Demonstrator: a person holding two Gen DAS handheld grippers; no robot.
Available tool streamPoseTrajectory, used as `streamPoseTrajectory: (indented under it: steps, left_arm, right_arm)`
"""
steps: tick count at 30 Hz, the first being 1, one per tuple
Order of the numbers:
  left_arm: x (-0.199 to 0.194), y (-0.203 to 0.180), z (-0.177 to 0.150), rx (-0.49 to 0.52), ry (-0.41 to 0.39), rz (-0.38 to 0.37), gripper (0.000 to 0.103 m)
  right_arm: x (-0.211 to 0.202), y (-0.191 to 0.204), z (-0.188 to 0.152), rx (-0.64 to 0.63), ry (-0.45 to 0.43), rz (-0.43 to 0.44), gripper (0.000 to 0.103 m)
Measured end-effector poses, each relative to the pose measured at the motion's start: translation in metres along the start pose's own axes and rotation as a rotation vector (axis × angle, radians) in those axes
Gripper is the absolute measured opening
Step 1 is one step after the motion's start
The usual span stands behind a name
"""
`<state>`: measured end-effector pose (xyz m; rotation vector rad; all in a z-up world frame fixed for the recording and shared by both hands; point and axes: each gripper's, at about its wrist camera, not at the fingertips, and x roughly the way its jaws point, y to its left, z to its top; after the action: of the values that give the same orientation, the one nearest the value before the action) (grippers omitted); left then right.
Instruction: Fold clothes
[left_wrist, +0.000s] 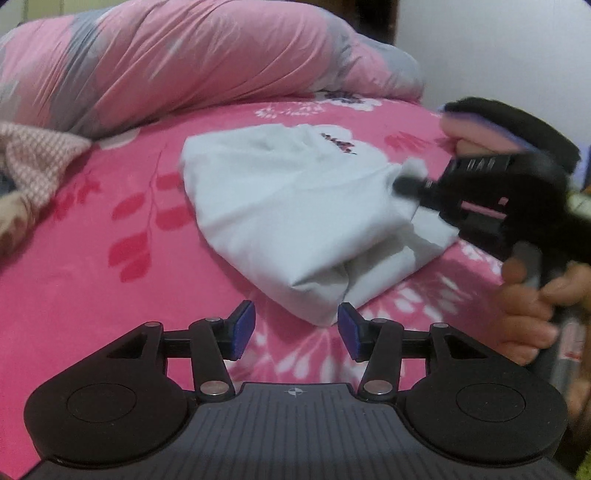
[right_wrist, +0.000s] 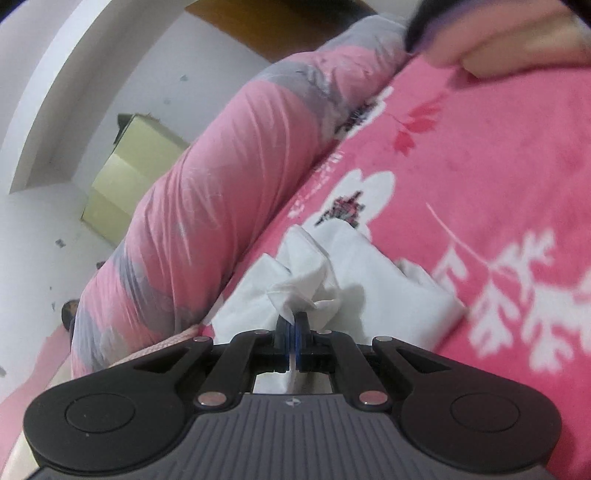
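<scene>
Our right gripper (right_wrist: 293, 325) has its jaws pinched tight on a bunched edge of the white garment (left_wrist: 295, 206), with a thin strip of cloth caught between the blue pads. Our left gripper (left_wrist: 296, 330) stands about half open with nothing between its jaws, just short of the garment's near folded corner.

The garment lies partly folded on the pink floral bedsheet (left_wrist: 92, 295), near the middle of the bed, with a small dark print showing on its upper layer. We judge the step in hand to be finishing or tidying a fold. To do it well, we should keep the right-hand pinch firm so the layers do not slip, bring the open left jaws over the near corner and take both layers at once, then draw the edge flat and line it up with the opposite side before letting go. The soft bed may let the bundle sag, so we should pull gently.

Counting: one white garment, two grippers, one rolled pink and grey quilt (left_wrist: 166, 62) behind, one checked cloth (left_wrist: 33, 158) at the left edge, one cardboard box (right_wrist: 129, 166) by the wall.
</scene>
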<state>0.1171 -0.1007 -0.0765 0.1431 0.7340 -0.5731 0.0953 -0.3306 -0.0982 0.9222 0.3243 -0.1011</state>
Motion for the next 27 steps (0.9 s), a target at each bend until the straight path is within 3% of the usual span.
streamPoseTrajectory:
  steps: [4, 8, 13, 17, 20, 21, 23, 24, 27]
  left_arm:
    - [0.012, 0.003, -0.004, -0.113, -0.013, 0.055, 0.050]
    - [0.018, -0.001, -0.003, -0.148, -0.058, 0.102, 0.047]
    - [0.017, -0.016, -0.008, -0.035, -0.094, 0.201, 0.022]
    - [0.017, -0.029, -0.015, 0.087, -0.106, 0.262, 0.018]
    - [0.021, -0.029, -0.015, 0.107, -0.106, 0.274, 0.019]
    - [0.022, -0.028, -0.014, 0.108, -0.108, 0.276, 0.020]
    - [0.022, -0.028, -0.014, 0.108, -0.116, 0.277, 0.021]
    - [0.021, -0.028, -0.014, 0.106, -0.120, 0.277, 0.021]
    - [0.021, -0.027, -0.014, 0.091, -0.132, 0.278, 0.023]
  right_arm:
    - [0.001, 0.009, 0.009, -0.038, -0.003, 0.001, 0.001]
    - [-0.004, 0.007, 0.012, -0.043, -0.022, -0.005, 0.001]
    - [-0.015, -0.014, 0.012, 0.013, -0.052, -0.040, 0.000]
    - [-0.015, -0.036, 0.007, 0.076, -0.002, -0.042, 0.000]
    - [-0.017, -0.052, 0.006, 0.161, 0.037, -0.008, 0.003]
    - [-0.017, -0.054, 0.006, 0.171, 0.038, 0.002, 0.006]
    - [-0.017, -0.055, 0.009, 0.182, 0.048, 0.018, 0.024]
    - [-0.017, -0.055, 0.011, 0.184, 0.055, 0.023, 0.040]
    - [-0.012, -0.053, 0.015, 0.188, 0.075, 0.034, 0.041]
